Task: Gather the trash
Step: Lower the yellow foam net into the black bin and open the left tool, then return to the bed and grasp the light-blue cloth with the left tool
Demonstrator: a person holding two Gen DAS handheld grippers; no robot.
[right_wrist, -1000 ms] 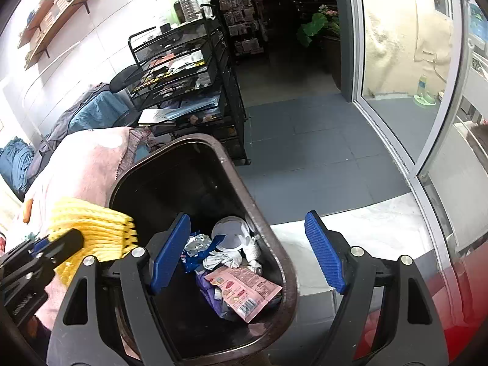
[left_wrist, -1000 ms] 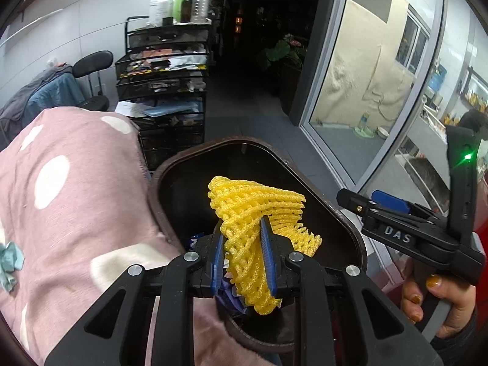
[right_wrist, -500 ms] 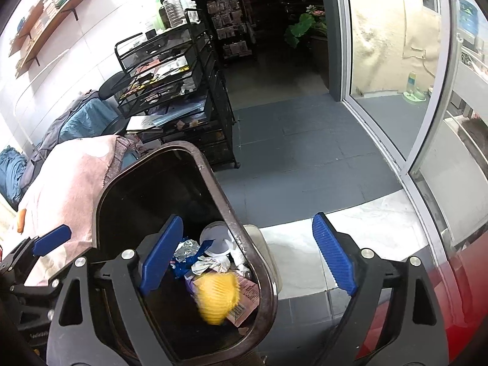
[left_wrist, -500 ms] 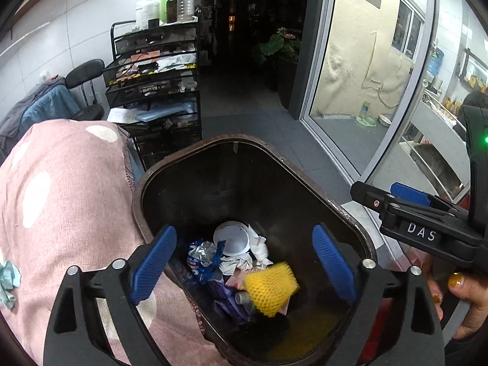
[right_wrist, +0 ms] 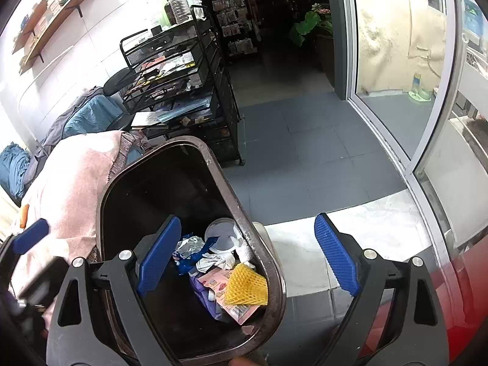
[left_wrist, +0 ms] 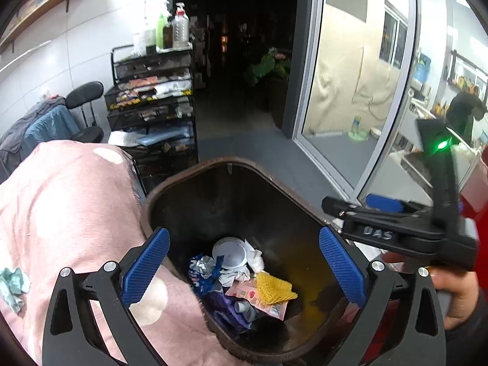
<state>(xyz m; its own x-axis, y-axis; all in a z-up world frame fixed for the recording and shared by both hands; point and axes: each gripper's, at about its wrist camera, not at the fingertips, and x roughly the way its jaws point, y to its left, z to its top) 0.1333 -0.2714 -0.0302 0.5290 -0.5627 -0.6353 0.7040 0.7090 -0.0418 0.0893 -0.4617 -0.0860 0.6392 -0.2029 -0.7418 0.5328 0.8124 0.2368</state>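
Grey tiled floor (right_wrist: pixel 305 152) beside a sliding glass door (right_wrist: pixel 396 61), with a black wire rack (right_wrist: pixel 183 70) of papers and bottles against the white wall, and a pink spotted blanket (left_wrist: pixel 61 213) lying up against a dark brown trash bin (left_wrist: pixel 189 167). The yellow foam net (left_wrist: pixel 274 286) lies inside the bin on a pink wrapper, near a white lid, crumpled blue foil and white tissue. Left claw (left_wrist: pixel 244 265): jaws have just been opening and stand wide apart over the bin, nothing between the pads. Right claw (right_wrist: pixel 244 265): jaws likewise have been opening and stand apart — one pad over the bin's interior, the other outside its rim, nothing held. The bin's near rim is cut off by the claw bodies in both views; its base and outer walls are hidden. The left view alone shows the right claw from the side, held in a hand (left_wrist: pixel 457 299), and a teal crumple (left_wrist: pixel 12 286) on the blanket — too blurred to identify. The right view alone shows the wall shelves (right_wrist: pixel 52 9) and a pale floor mat (right_wrist: pixel 381 228).
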